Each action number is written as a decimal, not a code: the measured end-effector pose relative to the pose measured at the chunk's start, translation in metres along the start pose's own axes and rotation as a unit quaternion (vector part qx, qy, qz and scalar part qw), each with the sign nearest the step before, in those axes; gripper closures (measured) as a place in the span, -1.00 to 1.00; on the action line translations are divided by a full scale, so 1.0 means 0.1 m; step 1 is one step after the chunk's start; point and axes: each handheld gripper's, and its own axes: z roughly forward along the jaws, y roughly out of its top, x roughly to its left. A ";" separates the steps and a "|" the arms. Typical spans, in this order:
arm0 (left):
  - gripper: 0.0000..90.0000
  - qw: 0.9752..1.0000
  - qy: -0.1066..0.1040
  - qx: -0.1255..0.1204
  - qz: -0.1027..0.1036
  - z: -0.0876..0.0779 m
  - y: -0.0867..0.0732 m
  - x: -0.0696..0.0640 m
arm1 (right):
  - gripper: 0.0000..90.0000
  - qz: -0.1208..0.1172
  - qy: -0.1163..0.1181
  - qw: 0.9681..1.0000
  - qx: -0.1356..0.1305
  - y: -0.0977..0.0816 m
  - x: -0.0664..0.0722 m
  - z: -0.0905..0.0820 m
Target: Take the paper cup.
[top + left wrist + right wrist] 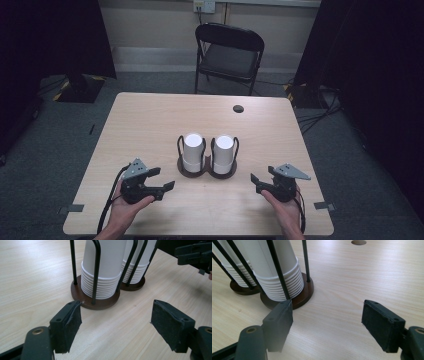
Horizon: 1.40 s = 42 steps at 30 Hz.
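Note:
Two stacks of white paper cups stand side by side in black wire holders with round dark brown bases at the middle of the wooden table [150, 120]: the left stack [193, 150] and the right stack [223, 152]. My left gripper [162, 178] rests in a hand to the front left of them, open and holding nothing. In the left gripper view its pads [68, 322] stand wide apart just short of the near holder base [100, 302]. My right gripper [261, 176] sits at the front right, open and holding nothing. Its own view has the nearer stack [277, 272] ahead on the left.
A black folding chair [230, 52] stands beyond the table's far edge. A round cable hole [238, 108] lies near the far right of the tabletop. Dark curtains hang on both sides. Grey tape marks [75, 208] sit near the front corners.

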 end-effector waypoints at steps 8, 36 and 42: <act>-0.46 1.000 0.005 -0.010 -0.006 -0.01 0.03 0.01 | -0.34 -0.016 0.015 1.000 0.012 0.02 0.07 0.00; -0.44 0.997 -0.042 -0.041 0.053 0.16 0.48 -0.23 | -0.16 0.031 0.056 0.997 0.036 0.08 0.06 -0.09; -0.44 0.996 -0.051 -0.045 0.050 0.23 0.59 -0.28 | -0.17 0.033 0.059 0.997 0.033 0.08 0.05 -0.09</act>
